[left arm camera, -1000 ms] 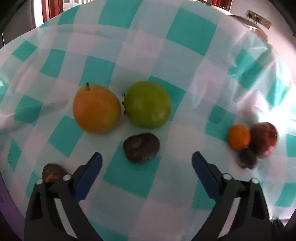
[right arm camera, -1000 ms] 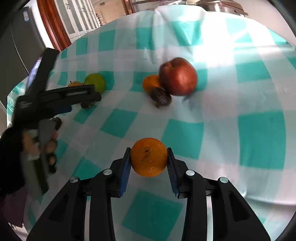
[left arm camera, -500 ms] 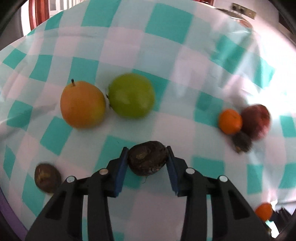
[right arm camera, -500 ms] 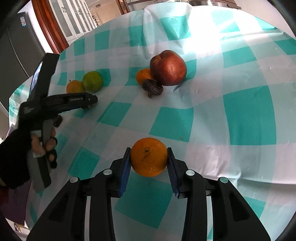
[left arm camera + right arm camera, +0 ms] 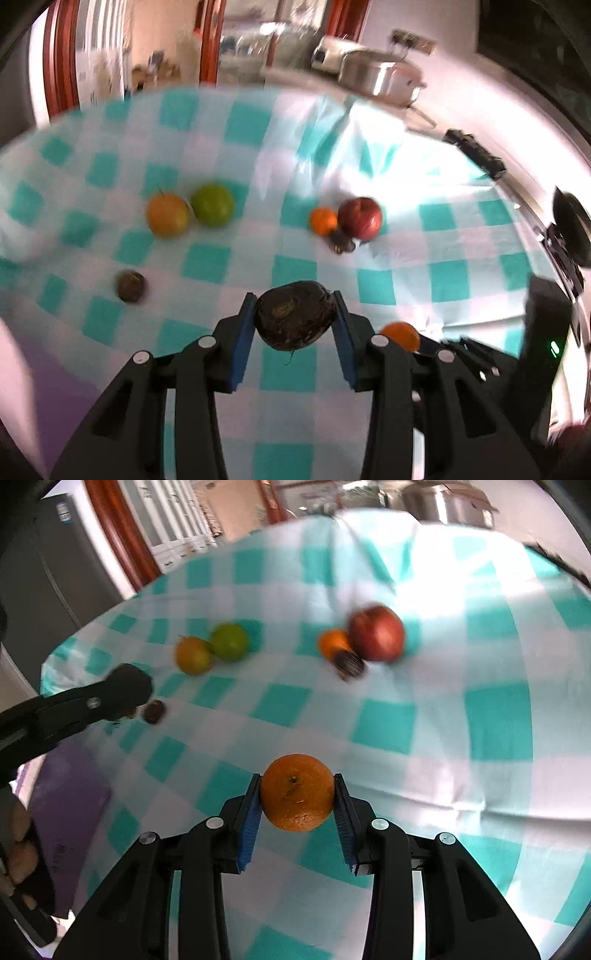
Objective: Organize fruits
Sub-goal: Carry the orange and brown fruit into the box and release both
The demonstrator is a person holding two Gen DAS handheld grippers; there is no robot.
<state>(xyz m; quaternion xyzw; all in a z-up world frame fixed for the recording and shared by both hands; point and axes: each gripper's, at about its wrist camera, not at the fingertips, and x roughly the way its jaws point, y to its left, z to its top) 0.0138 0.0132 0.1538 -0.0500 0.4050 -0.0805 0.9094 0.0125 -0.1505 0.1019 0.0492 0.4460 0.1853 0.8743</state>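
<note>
My left gripper is shut on a dark brown wrinkled fruit, held above the checked tablecloth. My right gripper is shut on an orange mandarin, also lifted off the cloth. On the cloth lie a yellow-orange pear-like fruit touching a green apple, and a second group: a small mandarin, a red apple and a dark fruit. Another dark fruit lies alone at the left. The left gripper shows at the left of the right wrist view.
A steel pot stands on a counter behind the table. A black strip-like object lies at the far right edge of the cloth. Purple material hangs at the near left edge. A person's fingers grip the left tool's handle.
My left gripper shut on the dark brown fruit and lifted it well up off the cloth, tilting so the room behind shows. My right gripper rose slightly with the mandarin.
</note>
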